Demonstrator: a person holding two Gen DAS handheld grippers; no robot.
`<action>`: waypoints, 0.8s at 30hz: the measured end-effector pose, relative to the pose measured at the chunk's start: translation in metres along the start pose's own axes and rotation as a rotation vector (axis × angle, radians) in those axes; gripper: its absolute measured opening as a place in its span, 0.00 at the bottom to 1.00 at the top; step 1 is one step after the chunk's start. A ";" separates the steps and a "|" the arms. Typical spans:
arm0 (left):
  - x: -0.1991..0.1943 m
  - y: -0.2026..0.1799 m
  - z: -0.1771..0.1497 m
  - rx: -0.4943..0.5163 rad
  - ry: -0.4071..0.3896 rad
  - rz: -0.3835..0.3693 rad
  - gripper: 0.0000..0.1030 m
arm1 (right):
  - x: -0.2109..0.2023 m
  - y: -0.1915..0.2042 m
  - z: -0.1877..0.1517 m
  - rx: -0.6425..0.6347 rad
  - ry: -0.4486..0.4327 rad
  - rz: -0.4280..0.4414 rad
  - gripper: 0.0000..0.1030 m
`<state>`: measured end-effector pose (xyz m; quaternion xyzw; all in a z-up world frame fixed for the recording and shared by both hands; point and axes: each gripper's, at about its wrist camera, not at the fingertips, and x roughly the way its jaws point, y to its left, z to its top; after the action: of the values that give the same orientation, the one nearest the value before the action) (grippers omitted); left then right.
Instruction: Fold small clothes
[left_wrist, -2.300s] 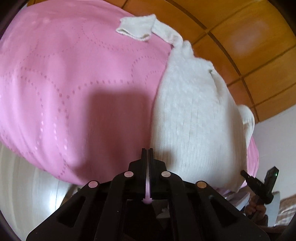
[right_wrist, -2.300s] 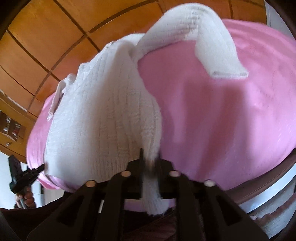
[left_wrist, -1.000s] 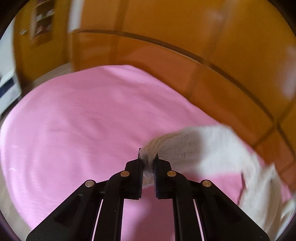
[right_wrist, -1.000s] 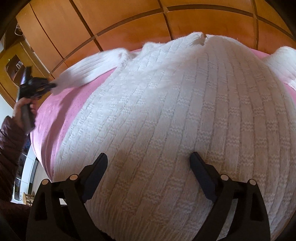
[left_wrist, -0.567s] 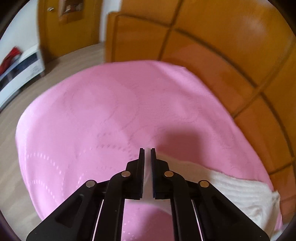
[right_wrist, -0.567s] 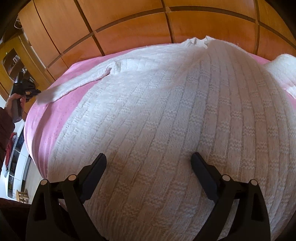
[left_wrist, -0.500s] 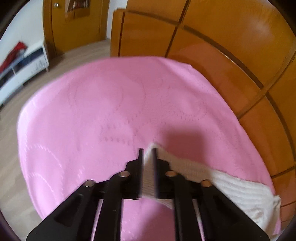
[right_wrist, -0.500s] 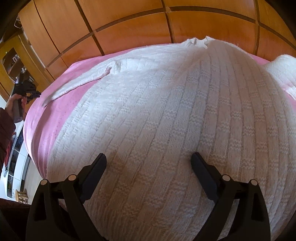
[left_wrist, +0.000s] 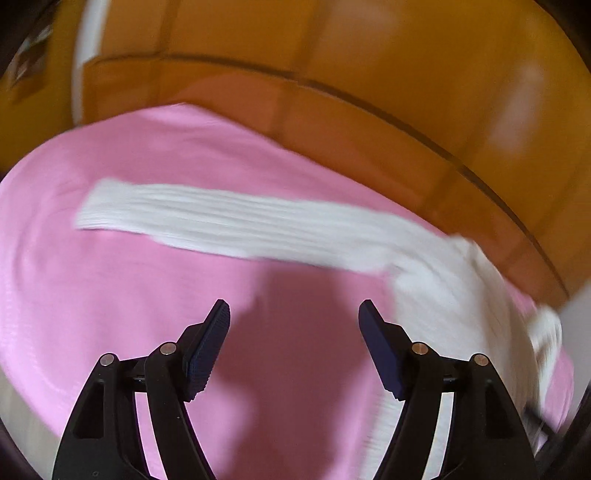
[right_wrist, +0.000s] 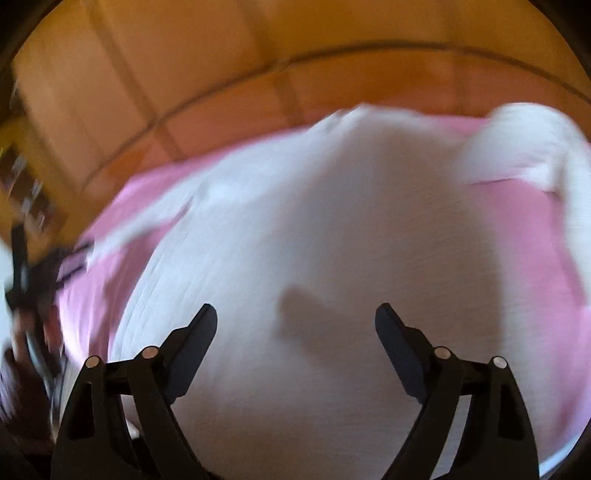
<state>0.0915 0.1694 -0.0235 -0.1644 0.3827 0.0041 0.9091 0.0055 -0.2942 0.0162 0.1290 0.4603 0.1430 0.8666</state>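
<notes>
A small white knit sweater lies spread on the pink bedspread. In the left wrist view its sleeve stretches flat to the left, joined to the body at the right. My left gripper hovers in front of the sleeve over bare pink cloth, its jaws opening with nothing between them. In the blurred right wrist view the sweater's body fills the middle. My right gripper stands open above it, its jaws closing slightly, gripping nothing. The left gripper shows at the left edge.
An orange wooden headboard and panelled wall run behind the bed. The sweater's other sleeve lies bunched at the far right. A person's hand holds the left gripper's handle. Pale floor shows past the bed's left edge.
My left gripper let go of the sleeve's cuff, opened wide and pulled back; the sleeve now lies stretched flat. The right gripper rose from the sweater's body, staying open.
</notes>
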 end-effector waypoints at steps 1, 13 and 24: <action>0.001 -0.018 -0.007 0.041 0.003 -0.018 0.68 | -0.013 -0.019 0.006 0.035 -0.040 -0.045 0.83; 0.049 -0.168 -0.082 0.435 0.113 -0.117 0.69 | -0.041 -0.239 0.009 0.518 -0.142 -0.406 0.83; 0.071 -0.165 -0.102 0.423 0.163 -0.068 0.85 | -0.075 -0.220 0.060 0.168 -0.171 -0.537 0.12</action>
<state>0.0932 -0.0257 -0.0907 0.0173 0.4414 -0.1202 0.8891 0.0439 -0.5312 0.0277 0.0853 0.4133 -0.1416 0.8955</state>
